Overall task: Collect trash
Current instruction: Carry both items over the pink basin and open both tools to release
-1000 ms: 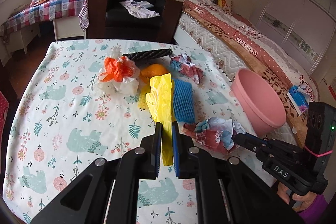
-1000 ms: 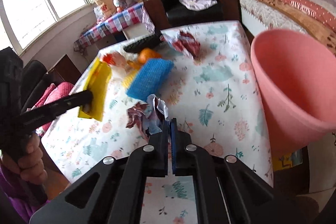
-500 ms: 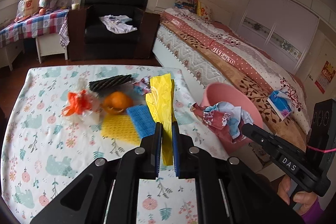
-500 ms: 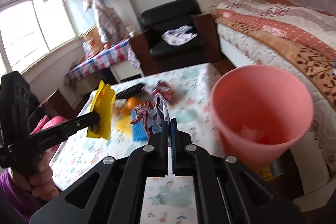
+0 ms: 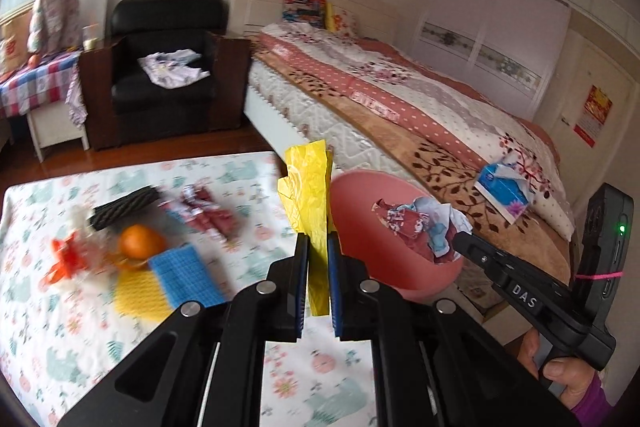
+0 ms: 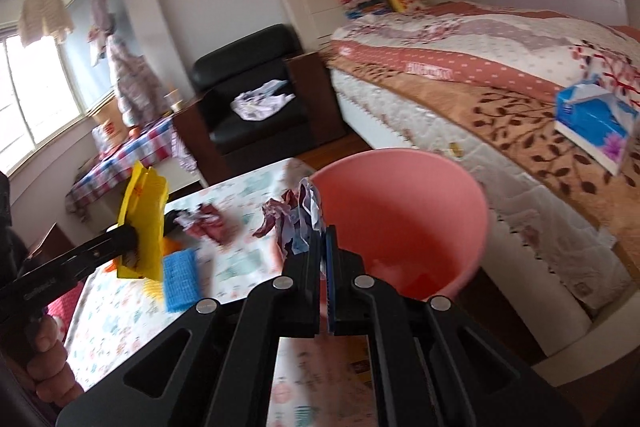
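My left gripper (image 5: 318,247) is shut on a crumpled yellow wrapper (image 5: 308,195), held up in the air over the table's right edge. The same yellow wrapper (image 6: 144,219) shows at the left of the right wrist view. My right gripper (image 6: 323,239) is shut on a crumpled red, white and blue wrapper (image 6: 296,223), just left of the pink bin's rim. In the left wrist view that wrapper (image 5: 420,227) hangs over the pink bin (image 5: 380,247). The pink bin (image 6: 400,227) stands beside the table, open at the top.
On the floral tablecloth (image 5: 80,327) lie an orange (image 5: 140,241), a blue sponge (image 5: 186,277), a yellow cloth (image 5: 138,297), a black corrugated piece (image 5: 124,213), a red-patterned wrapper (image 5: 210,213) and a red-and-white bag (image 5: 66,259). A bed (image 5: 400,115) and a black armchair (image 5: 164,67) stand behind.
Both grippers rose and swung right with their wrappers, from above the table towards the pink bin. The red-and-blue wrapper now hangs at the bin's mouth.
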The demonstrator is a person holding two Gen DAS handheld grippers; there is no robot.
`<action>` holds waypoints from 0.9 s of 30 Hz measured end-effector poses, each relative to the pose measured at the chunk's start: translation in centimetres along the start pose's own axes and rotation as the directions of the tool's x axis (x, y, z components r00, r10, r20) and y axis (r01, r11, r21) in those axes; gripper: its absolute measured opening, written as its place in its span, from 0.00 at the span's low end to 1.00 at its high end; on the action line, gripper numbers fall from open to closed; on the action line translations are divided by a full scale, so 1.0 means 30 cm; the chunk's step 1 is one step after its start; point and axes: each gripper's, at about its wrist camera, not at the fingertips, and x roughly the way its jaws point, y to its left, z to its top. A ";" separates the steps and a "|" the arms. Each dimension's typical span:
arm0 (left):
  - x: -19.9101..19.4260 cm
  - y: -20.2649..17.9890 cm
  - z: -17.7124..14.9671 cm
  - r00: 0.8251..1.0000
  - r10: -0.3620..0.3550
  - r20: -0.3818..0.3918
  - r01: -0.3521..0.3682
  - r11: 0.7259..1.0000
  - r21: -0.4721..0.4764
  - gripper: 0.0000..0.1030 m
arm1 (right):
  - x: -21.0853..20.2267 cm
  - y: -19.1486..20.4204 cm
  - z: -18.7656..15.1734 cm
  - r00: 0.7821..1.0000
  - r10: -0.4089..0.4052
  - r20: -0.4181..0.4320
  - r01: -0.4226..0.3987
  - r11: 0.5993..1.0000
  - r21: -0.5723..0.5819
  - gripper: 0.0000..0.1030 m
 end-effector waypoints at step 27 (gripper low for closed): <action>0.399 -0.274 0.007 0.987 -0.069 -0.145 0.085 0.991 0.107 0.09 | 0.061 -0.204 -0.019 0.994 -0.101 -0.046 0.105 0.991 0.079 0.03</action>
